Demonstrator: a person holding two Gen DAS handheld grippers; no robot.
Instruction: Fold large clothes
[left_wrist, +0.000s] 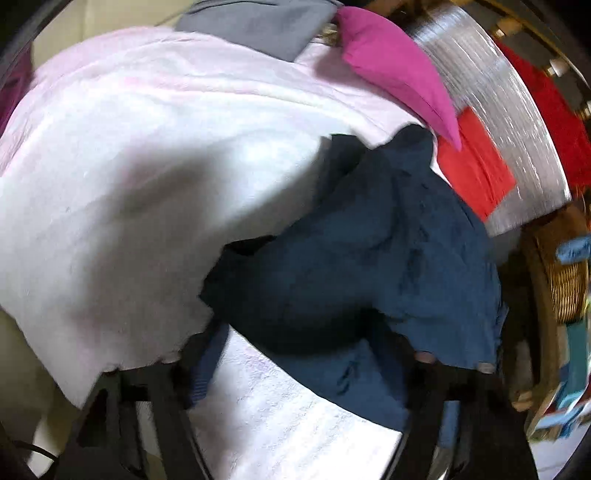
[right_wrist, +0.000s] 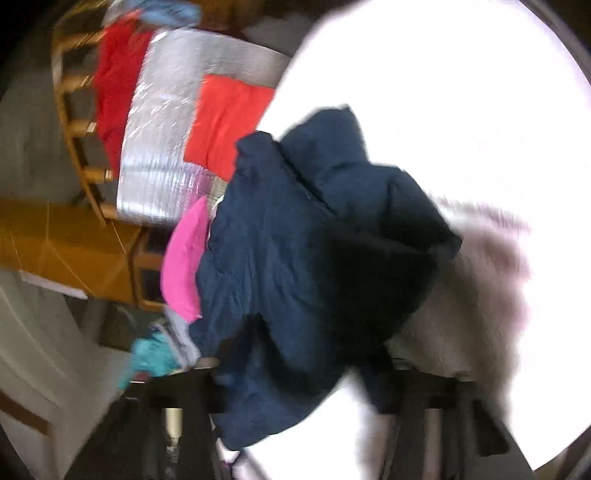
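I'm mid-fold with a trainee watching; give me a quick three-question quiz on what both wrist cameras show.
1. Multiple choice: what colour is the crumpled garment in front of both grippers? A) yellow B) navy blue C) striped green
2. True or false: the navy garment lies flat and neatly folded.
3. Fill in: next to the silver mat, the pointed cushion is coloured ____.

Key: 1 B. 2 false: it hangs bunched over the white cover; blur hides whether the left gripper or the right gripper pinches it. 3 pink.
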